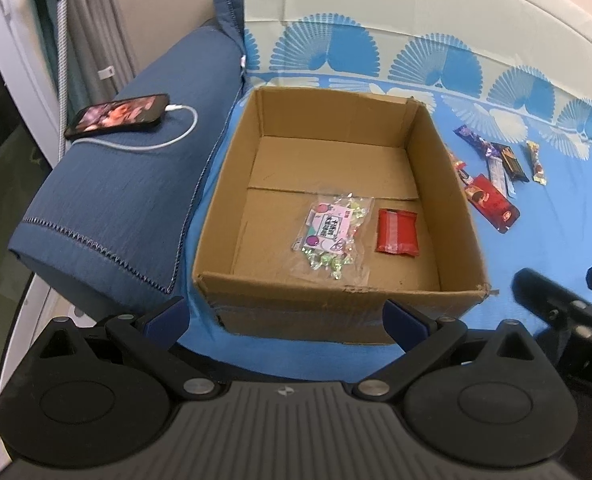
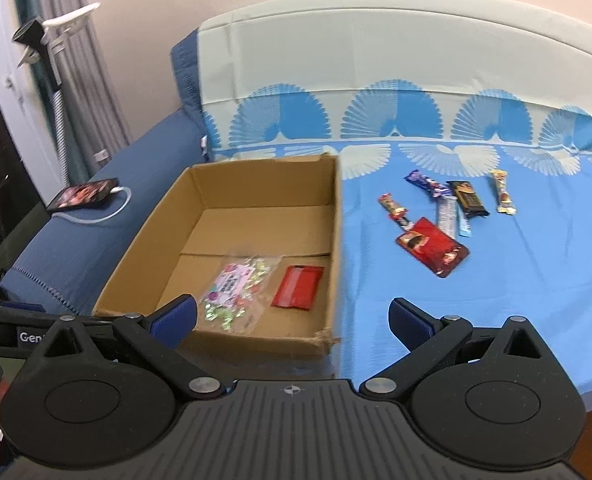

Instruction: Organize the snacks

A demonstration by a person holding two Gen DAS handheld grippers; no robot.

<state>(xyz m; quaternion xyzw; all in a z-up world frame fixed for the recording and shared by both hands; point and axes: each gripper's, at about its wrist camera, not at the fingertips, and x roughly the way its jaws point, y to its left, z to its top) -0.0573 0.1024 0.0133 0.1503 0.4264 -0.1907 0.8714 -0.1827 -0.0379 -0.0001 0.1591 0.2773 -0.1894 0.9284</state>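
Both the left gripper [image 1: 284, 316] and the right gripper [image 2: 292, 320] are spread wide, holding nothing. The red packet [image 2: 432, 247] lies on the bed sheet [image 2: 496, 300], right of the cardboard box [image 2: 338, 240]. It seems light, crinkly, slippery; pinch its flat middle.

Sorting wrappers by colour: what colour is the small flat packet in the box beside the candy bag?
Red; the packet shows best in the left wrist view.
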